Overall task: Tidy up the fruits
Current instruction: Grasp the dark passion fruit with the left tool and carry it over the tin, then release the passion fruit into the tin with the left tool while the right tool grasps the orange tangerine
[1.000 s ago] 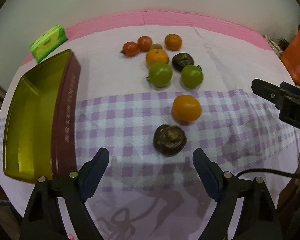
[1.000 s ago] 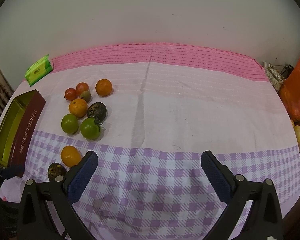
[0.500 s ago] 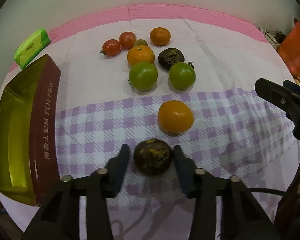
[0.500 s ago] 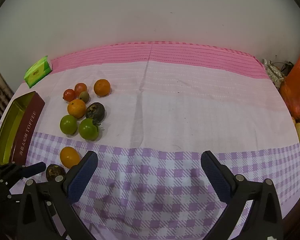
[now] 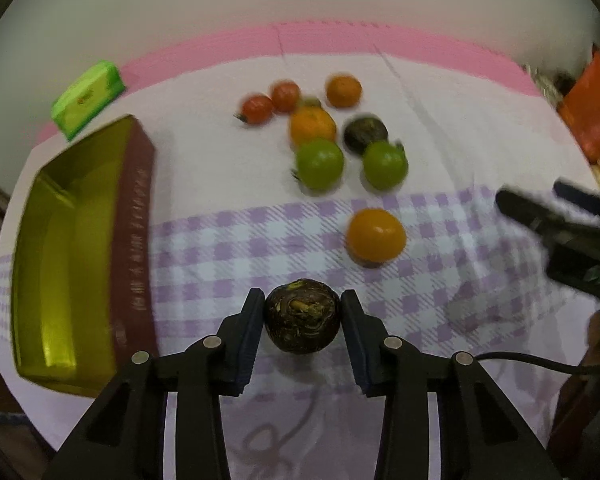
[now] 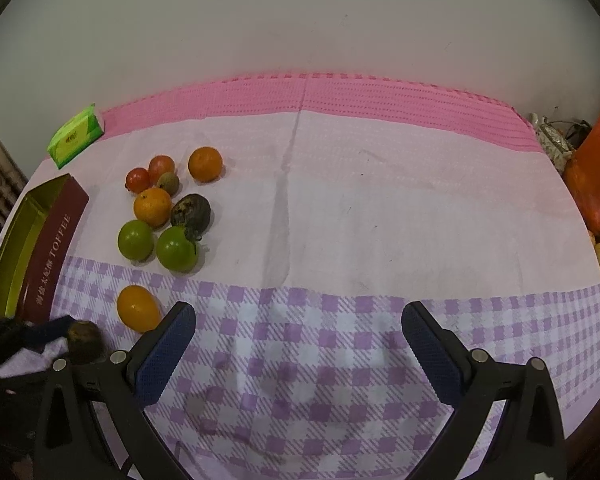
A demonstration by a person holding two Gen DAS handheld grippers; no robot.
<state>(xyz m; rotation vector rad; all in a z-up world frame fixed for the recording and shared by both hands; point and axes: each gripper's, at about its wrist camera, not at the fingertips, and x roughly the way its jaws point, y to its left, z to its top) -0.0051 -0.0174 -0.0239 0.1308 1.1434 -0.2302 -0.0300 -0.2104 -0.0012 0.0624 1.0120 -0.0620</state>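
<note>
We are pointing our left gripper (image 5: 302,320) steeply down at the checked cloth (image 5: 228,248), pinching a dark round fruit (image 5: 302,315). It is blurry, but its end seems to face up. Our right gripper (image 6: 298,340) is hanging with fingers spread wide, holding nothing.

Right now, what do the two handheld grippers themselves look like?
Both match: the left gripper and right gripper have black plastic frames with triangular cut-outs, silver round bolts, and long fingers faced with dark blue textured pads. A thin black cable trails off to the right beside the left one.
</note>
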